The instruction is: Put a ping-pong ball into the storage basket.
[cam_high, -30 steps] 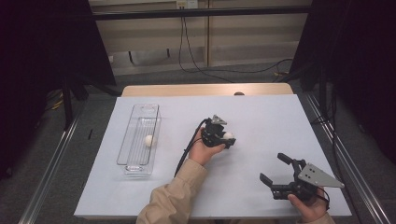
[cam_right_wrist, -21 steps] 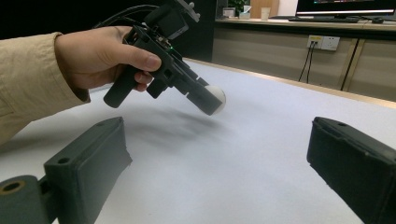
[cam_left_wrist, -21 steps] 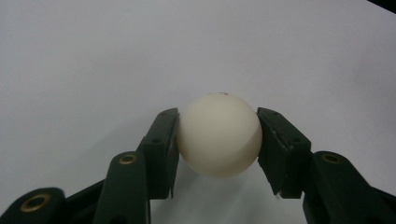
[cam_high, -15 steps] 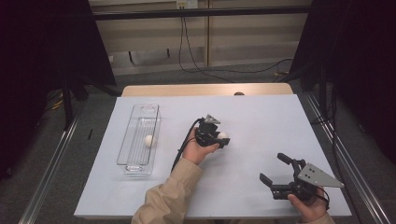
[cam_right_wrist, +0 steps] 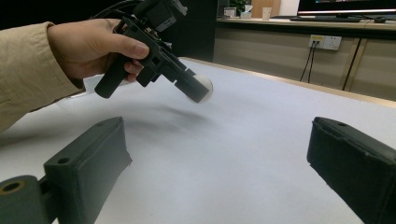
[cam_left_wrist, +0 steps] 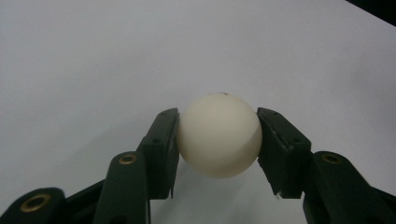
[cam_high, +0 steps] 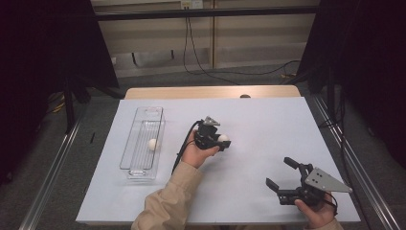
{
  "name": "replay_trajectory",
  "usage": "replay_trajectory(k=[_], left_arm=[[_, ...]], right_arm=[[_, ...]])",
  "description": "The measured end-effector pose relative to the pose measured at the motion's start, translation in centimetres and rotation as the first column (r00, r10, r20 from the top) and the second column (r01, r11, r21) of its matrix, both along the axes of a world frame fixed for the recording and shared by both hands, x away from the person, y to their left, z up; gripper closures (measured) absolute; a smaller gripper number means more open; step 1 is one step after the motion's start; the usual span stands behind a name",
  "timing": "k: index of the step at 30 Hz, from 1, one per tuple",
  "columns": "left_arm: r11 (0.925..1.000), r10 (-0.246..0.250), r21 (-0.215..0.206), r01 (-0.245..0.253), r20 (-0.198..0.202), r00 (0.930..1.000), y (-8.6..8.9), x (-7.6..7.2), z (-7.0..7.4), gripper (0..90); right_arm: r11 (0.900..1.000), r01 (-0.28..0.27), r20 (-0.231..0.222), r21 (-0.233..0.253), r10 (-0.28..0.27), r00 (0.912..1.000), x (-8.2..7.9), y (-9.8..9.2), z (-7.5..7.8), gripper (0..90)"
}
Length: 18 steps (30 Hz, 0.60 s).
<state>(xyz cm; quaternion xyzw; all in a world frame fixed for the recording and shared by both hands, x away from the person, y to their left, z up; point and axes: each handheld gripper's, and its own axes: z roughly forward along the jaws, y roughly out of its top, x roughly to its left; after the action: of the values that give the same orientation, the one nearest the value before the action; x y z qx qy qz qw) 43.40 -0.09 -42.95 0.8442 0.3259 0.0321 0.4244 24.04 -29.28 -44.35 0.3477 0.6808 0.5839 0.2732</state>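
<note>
Left tool [cam_high: 221, 140] clamps a white ball [cam_left_wrist: 219, 135] above the worktop [cam_high: 268, 124] centre. Right tool [cam_high: 283, 175], jaws wide apart and empty, sits near the front right corner.

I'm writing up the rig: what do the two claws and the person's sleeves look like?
Both are black two-jawed pistol-grip tools. The left claw trails a black cable; the right claw carries a grey three-cornered plate. Brass-coloured rivets mark the jaw links. The left arm wears a tan sleeve.
</note>
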Motion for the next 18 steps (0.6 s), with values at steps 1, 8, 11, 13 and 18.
replay_trajectory(k=[1, 8, 11, 13, 18], left_arm=[[1.0, 0.001, 0.001, -0.001, -0.001, 1.0, 0.1, 0.0, 0.1, 51.0], [0.9999, 0.011, -0.002, -0.011, -0.011, 0.9999, 0.7, 0.1, 0.3, 50.9], [0.9998, 0.018, -0.005, -0.018, -0.009, 0.9998, 1.2, 0.2, 0.5, 50.9], [0.9996, 0.029, -0.001, -0.029, -0.006, 0.9995, 1.6, 0.3, 0.6, 50.9], [0.9988, 0.041, -0.027, -0.042, -0.022, 0.9989, 2.3, 0.4, 0.9, 51.0]], right_arm=[[1.0, 0.001, -0.001, 0.001, -0.001, 1.0, 0.0, 0.0, 0.0, 4.3], [1.0, -0.001, 0.002, -0.002, 0.001, 1.0, 0.0, 0.0, 0.0, 4.3], [1.0, -0.001, 0.001, -0.002, 0.001, 1.0, 0.0, 0.0, 0.0, 4.3], [1.0, -0.002, 0.002, -0.001, 0.002, 1.0, 0.0, 0.0, 0.0, 4.3], [1.0, -0.001, 0.001, -0.001, 0.001, 1.0, 0.0, 0.0, 0.0, 4.3]])
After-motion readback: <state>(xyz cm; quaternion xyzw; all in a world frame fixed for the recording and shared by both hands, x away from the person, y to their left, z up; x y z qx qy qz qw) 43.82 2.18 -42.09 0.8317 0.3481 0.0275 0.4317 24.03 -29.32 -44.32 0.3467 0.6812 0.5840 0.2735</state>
